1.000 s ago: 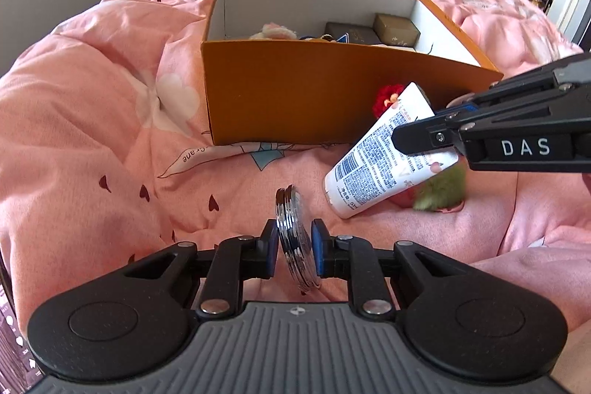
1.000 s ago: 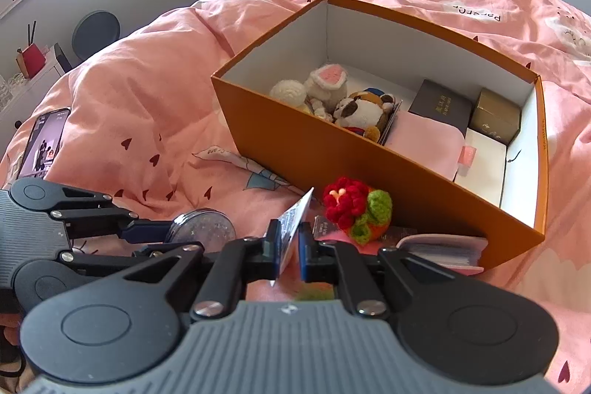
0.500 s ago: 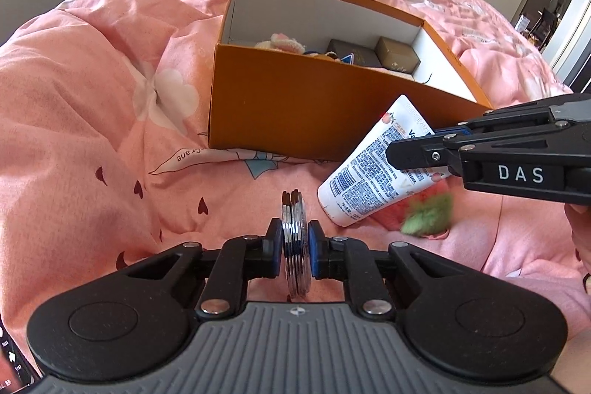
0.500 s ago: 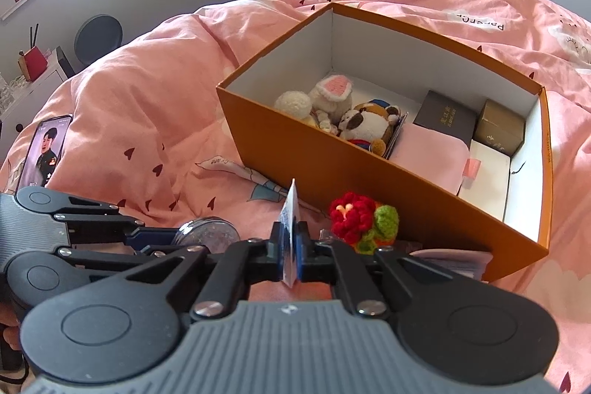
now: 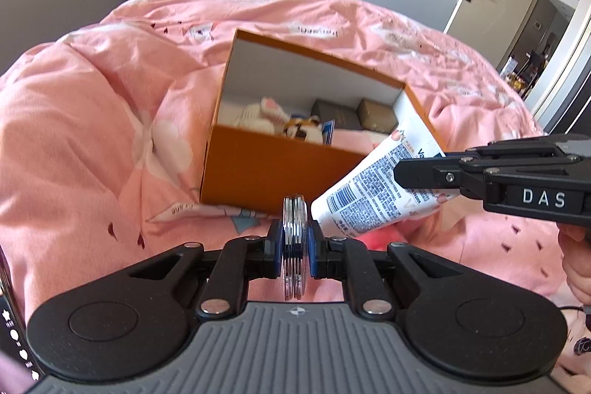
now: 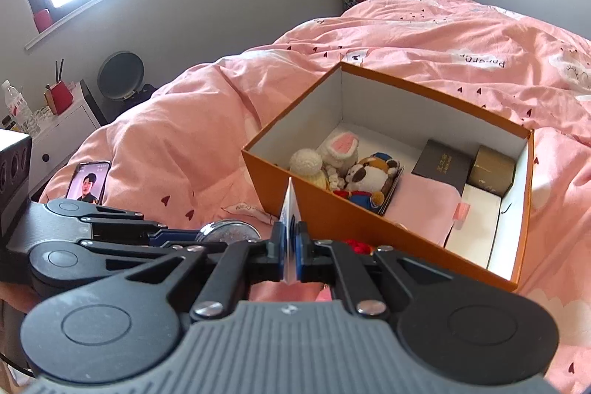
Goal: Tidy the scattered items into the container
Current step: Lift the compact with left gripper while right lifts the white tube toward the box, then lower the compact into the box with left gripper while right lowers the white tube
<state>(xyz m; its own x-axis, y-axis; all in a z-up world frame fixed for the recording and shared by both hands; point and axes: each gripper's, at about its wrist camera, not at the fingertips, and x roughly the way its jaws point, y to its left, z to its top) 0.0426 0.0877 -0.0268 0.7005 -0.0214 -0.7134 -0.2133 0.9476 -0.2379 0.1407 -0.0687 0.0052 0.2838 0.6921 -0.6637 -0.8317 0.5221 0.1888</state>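
Left wrist view: the left gripper [image 5: 294, 248] is clamping a round silver compact [image 5: 294, 246] edge-on between its blue pads, jaws pressed tight on both faces, disc standing upright w/ its rim poking above and below the fingers. Straight ahead of the tips, the orange box [image 5: 266, 168] is sitting on the pink duvet [image 5: 110, 120], open top showing a plush rabbit [image 5: 271, 109], a dark case [image 5: 332, 111] and a tan case [image 5: 378, 113] inside. Coming in from the right, the right gripper [image 5: 400, 172] is pinching a white lotion tube [image 5: 369, 191] near its crimped end; the tube is hanging at a slant, cap end down and just right of the compact, in front of the box's near wall. A bit of the person's hand [image 5: 576, 257] is showing at the far right edge.

Right wrist view: the right gripper [image 6: 291, 248] is squeezing the tube's flat crimped end [image 6: 290, 209], which is sticking up thin between the pads; jaws nearly together on it. Rest of the tube is hidden under the gripper. Just left, the left gripper [image 6: 177, 237] is reaching in w/ the compact [image 6: 229, 231] at its tips. The box [image 6: 369, 224] is lying ahead and to the right, holding the rabbit [image 6: 340, 150], a brown-white plush [image 6: 373, 176], a pink pouch [image 6: 421, 202] and both cases. Something red [image 6: 356, 244], prob. a crochet toy, is peeking out under the fingers against the box wall. A phone [image 6: 88, 183] is lying on the duvet far left.
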